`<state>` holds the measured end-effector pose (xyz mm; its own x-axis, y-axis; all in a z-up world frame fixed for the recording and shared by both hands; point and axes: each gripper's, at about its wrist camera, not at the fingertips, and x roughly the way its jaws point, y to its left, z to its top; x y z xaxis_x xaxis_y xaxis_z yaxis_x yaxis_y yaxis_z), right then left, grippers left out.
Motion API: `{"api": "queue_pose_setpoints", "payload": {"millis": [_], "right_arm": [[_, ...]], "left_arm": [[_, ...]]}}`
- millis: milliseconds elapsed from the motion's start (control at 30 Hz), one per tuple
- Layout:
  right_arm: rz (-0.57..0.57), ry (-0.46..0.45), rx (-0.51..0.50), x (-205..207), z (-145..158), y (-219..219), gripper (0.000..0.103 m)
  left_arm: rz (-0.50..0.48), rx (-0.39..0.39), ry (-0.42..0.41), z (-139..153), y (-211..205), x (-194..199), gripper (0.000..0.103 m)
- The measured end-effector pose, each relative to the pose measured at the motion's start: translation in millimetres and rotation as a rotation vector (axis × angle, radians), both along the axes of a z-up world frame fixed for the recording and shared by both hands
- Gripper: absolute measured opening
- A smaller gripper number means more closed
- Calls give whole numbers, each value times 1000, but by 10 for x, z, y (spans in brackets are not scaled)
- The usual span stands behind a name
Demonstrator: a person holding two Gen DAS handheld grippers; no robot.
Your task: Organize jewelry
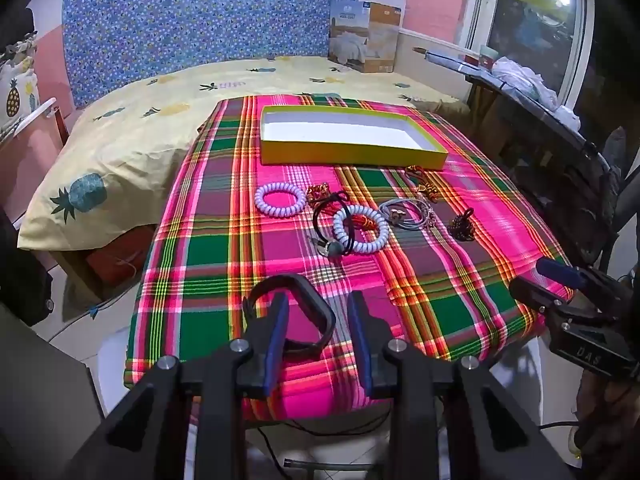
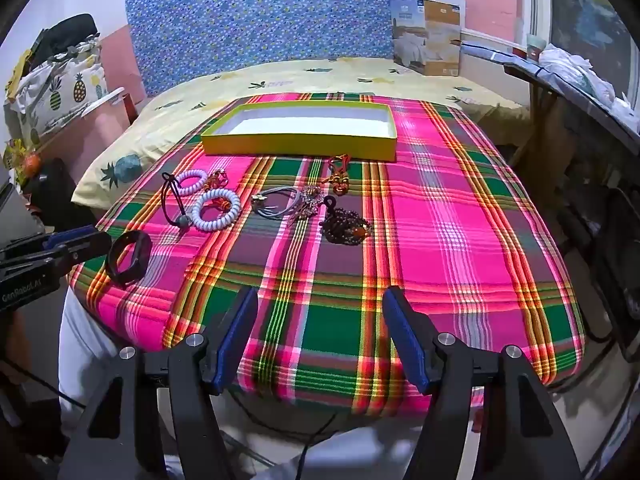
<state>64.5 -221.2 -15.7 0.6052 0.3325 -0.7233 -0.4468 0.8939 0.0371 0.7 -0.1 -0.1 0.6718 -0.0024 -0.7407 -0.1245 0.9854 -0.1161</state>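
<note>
Plaid woven cloth in pink, green and yellow [image 2: 440, 216] covers the table, and the shallow rectangular yellow cardboard box with a white floor [image 2: 300, 144] sits at its far side, holding nothing. Just in front of the box lies your jewelry: two white coiled spiral bands [image 2: 216, 210], a black cord loop with a grey bead [image 2: 176, 204], a grey cord bracelet [image 2: 276, 202], a heap of dark brown beads [image 2: 346, 226] and small orange-gold pieces [image 2: 339, 178], all loosely clustered. Well nearer to you than the box, by the cloth's near-left edge, your left gripper [image 1: 318, 320] has its blue-padded fingers spread around the smooth black rigid bangle [image 1: 296, 312]; whether a pad touches it, you cannot tell. Your right gripper [image 2: 320, 332] hovers wide apart over bare cloth.
</note>
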Motion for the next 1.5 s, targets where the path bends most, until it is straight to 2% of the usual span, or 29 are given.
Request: {"api": "queue_pose_setpoints", "payload": {"millis": [267, 1500], "right_arm": [[0, -2, -3, -7, -4, 20, 65], [0, 0, -7, 8, 3, 27, 65]], "left_arm": [[-15, -20, -4, -91, 47, -29, 32], [-16, -17, 15, -30, -75, 0, 32]]}}
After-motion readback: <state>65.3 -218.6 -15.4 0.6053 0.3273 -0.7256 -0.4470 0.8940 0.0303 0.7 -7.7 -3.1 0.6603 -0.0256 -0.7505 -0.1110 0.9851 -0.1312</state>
